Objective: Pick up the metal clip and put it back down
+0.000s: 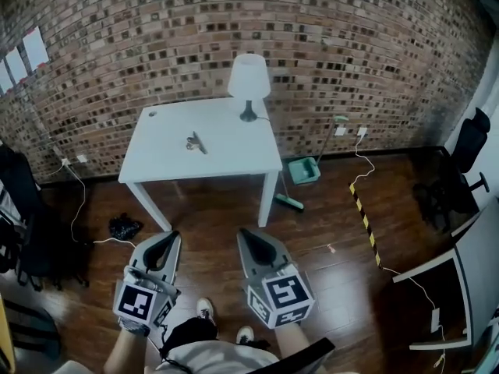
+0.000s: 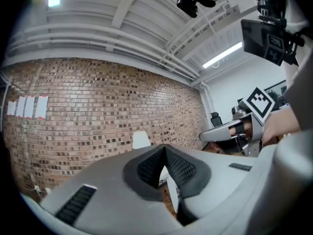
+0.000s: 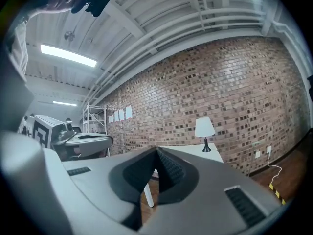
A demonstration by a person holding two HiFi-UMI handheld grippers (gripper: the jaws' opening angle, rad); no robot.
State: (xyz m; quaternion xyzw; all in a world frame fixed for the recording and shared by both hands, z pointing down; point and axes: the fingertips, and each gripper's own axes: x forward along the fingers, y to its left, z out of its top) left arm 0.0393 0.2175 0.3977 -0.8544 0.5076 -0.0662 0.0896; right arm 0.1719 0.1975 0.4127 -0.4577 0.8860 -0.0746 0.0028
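Evidently at the pre-approach step: left tongs (image 1: 166, 238) and right tongs (image 1: 250, 235) both closed on nothing, metal clip (image 1: 196, 142) lying on the bench (image 1: 234, 159) well ahead of both, so the next move requires advancing one pair and opening it over the clip.

Brick-walled room with a dark wood floor and one white desk set against the wall.
The brick wall (image 1: 327, 29) spans the back, with white paper sheets (image 1: 31, 49) fixed at its left end. The white desk (image 1: 234, 158) stands on the plank floor (image 1: 320, 232) and carries a white-shaded lamp (image 1: 249, 80) at its rear edge. A green dustpan (image 1: 304, 170) and a broom (image 1: 288, 202) sit just right of the desk. A yellow-black tape strip (image 1: 363, 213) marks the floor further right. A black office chair (image 1: 468, 142) stands at the far right. Lit tube lights (image 3: 68, 56) hang under a white beamed ceiling.
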